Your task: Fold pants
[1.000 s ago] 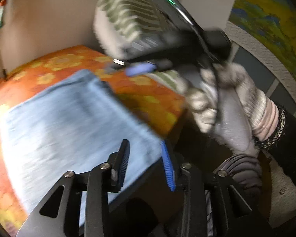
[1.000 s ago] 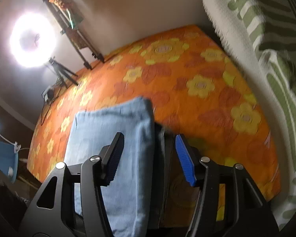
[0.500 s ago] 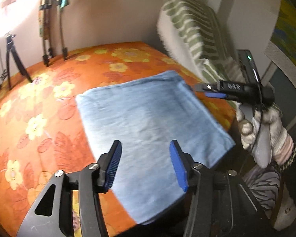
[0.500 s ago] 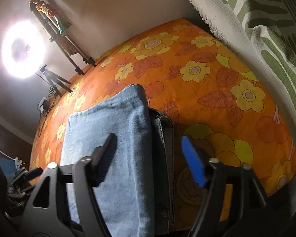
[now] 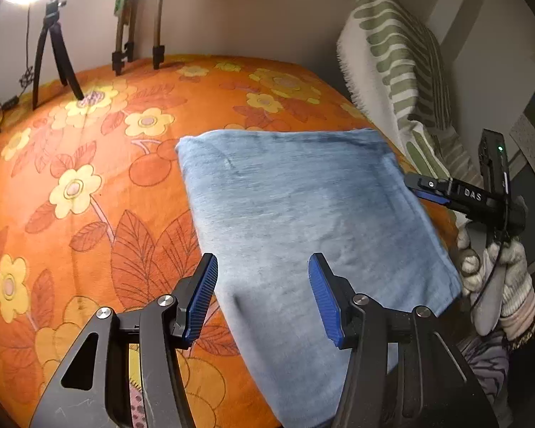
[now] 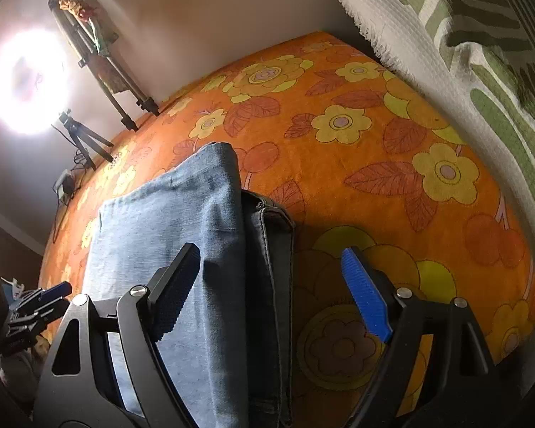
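Pants (image 5: 303, 214), folded into a denim slab, are seen at the near edge of the bed (image 5: 89, 164). Soft, moderately heavy, non-slippery behaviour is expected; stacked edge layers are judged the best hold. Left gripper (image 5: 264, 296) and right gripper (image 6: 271, 289) are noted with jaws apart, just widened, gripping nothing.

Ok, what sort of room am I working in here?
Most likely a bedroom at home, set up for recording. The folded jeans lie on an orange flowered bedspread, a green-striped pillow leans against the wall, and a ring light on a small tripod stands at the far side.
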### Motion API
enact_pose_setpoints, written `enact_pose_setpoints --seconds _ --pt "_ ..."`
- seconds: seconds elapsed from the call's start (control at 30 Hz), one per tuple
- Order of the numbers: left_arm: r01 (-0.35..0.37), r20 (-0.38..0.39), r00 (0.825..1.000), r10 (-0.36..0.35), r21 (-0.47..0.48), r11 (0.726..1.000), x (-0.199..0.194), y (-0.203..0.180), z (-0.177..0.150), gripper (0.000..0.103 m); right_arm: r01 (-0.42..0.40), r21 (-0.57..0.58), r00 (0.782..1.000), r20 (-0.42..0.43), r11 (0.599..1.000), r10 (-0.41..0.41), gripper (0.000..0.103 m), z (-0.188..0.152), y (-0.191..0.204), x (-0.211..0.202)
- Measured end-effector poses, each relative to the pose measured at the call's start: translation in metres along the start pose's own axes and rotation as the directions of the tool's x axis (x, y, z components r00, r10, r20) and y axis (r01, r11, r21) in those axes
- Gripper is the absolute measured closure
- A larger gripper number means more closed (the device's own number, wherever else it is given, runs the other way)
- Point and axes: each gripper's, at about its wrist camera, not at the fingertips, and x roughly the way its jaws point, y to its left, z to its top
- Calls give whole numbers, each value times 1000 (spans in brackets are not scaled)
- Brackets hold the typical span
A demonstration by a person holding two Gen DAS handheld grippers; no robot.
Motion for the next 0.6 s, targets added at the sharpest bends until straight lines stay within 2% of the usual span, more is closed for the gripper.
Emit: enact_pose_setpoints --seconds 0.3,0.6 --pt "-8 -5 1000 8 -16 1000 21 8 8 51 25 -102 999 -26 994 -28 18 2 17 16" --pt "13 -25 1000 -15 -93 996 36 32 16 51 -27 -99 997 -81 995 19 18 9 8 31"
